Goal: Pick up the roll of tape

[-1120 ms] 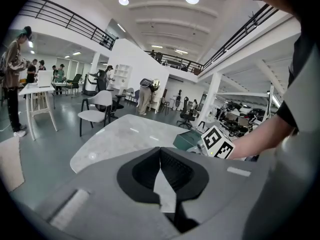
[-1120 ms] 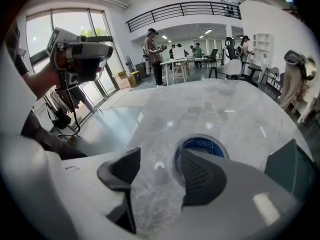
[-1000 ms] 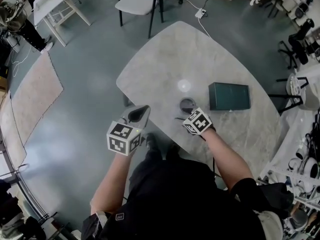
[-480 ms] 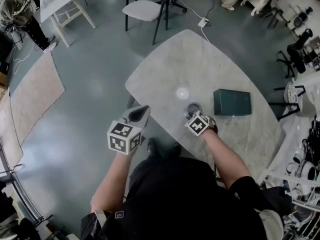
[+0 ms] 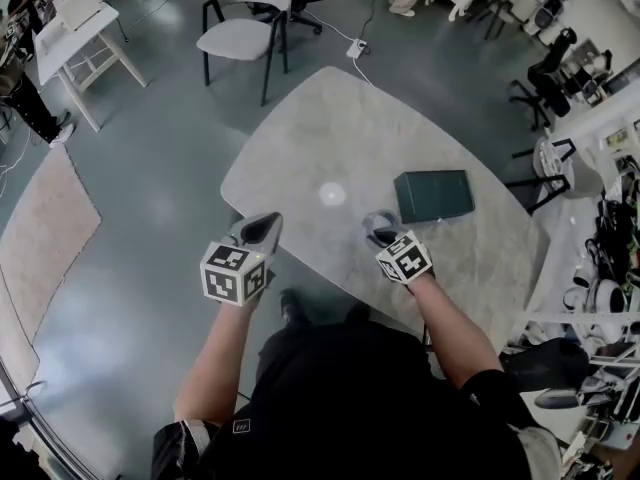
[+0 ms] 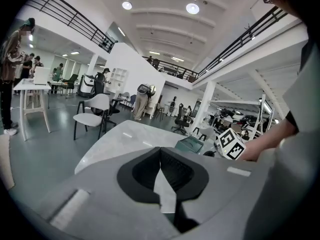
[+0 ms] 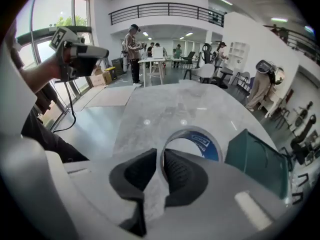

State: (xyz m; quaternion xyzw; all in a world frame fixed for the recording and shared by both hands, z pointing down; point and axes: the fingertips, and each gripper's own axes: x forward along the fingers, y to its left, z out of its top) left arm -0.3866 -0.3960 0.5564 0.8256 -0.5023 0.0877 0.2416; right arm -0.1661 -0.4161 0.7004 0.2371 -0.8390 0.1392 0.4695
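**Open-plan hall seen from the rig**

I look down on a glossy grey-green floor [image 5: 150,168] carrying a rounded, pale marble-patterned table [image 5: 330,118]. Beyond it stands a white-seated chair [image 5: 240,33] on black legs. A white desk [image 5: 75,23] lies further left, and a beige rug [image 5: 45,238] runs along the left edge. A power strip [image 5: 355,48] rests on the floor near the table's far end. Cluttered shelving [image 5: 610,298] fills the right side. A railed mezzanine [image 7: 165,8] runs above white walls, tall windows [image 7: 80,11] admit daylight, and round ceiling lamps [image 6: 192,8] are lit.
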